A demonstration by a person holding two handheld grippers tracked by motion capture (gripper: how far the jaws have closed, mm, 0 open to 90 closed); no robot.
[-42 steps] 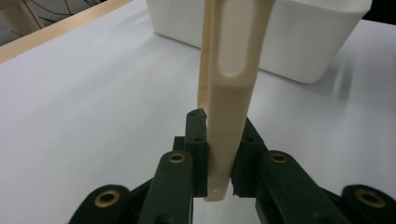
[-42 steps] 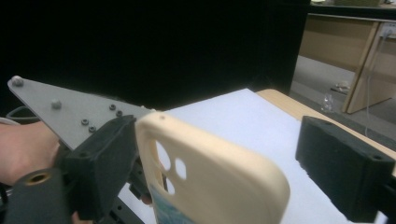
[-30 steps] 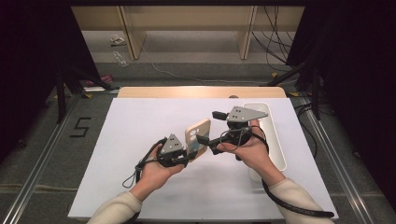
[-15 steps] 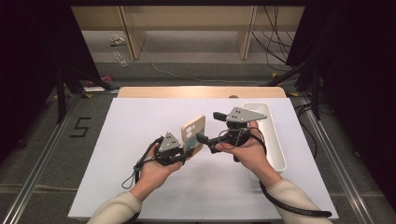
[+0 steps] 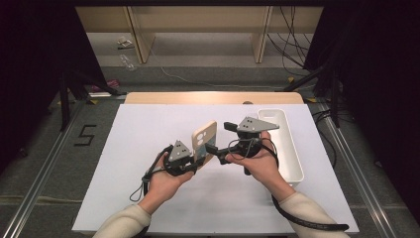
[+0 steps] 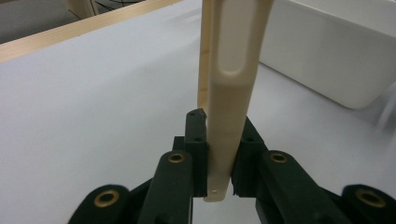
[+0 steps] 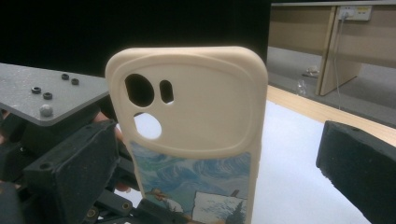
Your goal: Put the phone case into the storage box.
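Phone case stands more upright, right gripper nearer

The cream phone case (image 5: 205, 141) in the left gripper (image 5: 197, 159) has tipped up to stand steeper, and the right gripper (image 5: 214, 150) has edged left, its open jaws now flanking the case.

A white-topped table (image 5: 148, 148) with a pale wooden far edge bears a white bin (image 5: 289, 148) at its right side.

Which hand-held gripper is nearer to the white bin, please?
The right hand-held gripper: it hangs just beside the white bin. The left hand-held gripper sits farther away, clamped on the phone case.
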